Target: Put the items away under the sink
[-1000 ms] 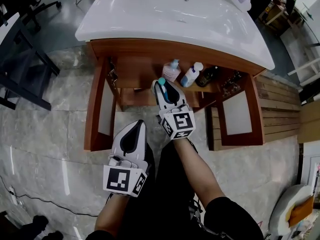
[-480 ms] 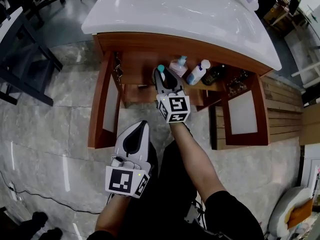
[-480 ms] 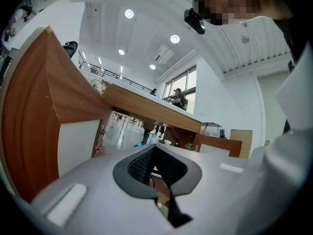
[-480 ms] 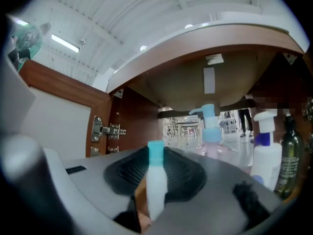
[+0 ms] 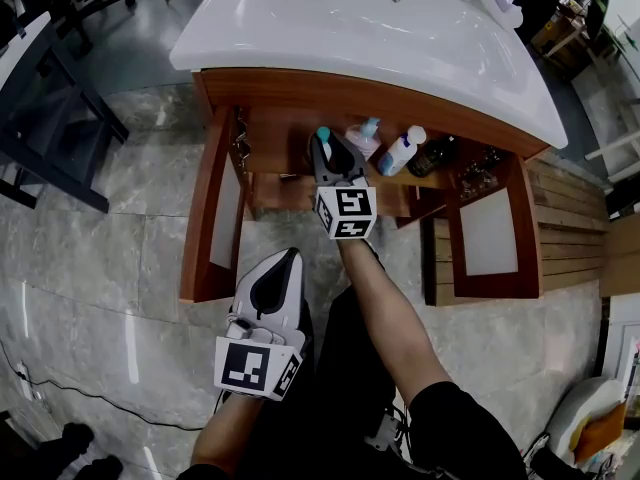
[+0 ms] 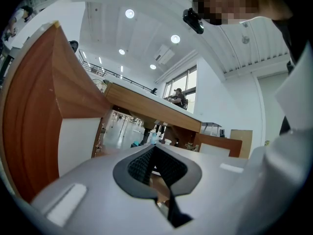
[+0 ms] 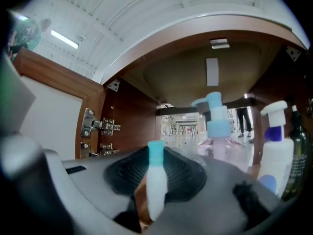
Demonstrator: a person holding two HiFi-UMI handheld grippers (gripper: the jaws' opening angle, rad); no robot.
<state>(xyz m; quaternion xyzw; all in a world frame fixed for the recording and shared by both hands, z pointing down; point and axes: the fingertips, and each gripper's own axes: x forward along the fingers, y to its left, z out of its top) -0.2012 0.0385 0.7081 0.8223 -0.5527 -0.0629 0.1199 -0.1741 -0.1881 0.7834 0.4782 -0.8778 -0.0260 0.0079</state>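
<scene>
My right gripper (image 5: 330,150) is shut on a small white bottle with a teal cap (image 7: 156,181) and reaches into the open wooden cabinet (image 5: 300,128) under the white sink (image 5: 360,28). The teal cap (image 5: 323,134) shows at its tip in the head view. On the shelf inside stand a clear pump bottle with a blue top (image 7: 215,126), a white and blue bottle (image 7: 272,148) and a dark glass bottle (image 7: 297,151). My left gripper (image 5: 280,268) is shut and empty, held low over the floor in front of the cabinet.
Both cabinet doors stand open, the left door (image 5: 212,218) and the right door (image 5: 490,233). Door hinges (image 7: 95,126) sit on the left inner wall. Grey marble floor (image 5: 110,248) lies around. A black chair frame (image 5: 40,118) stands at the left.
My right gripper has pushed the teal-capped bottle further forward into the cabinet, toward the shelf's left side. The left gripper has barely moved.
</scene>
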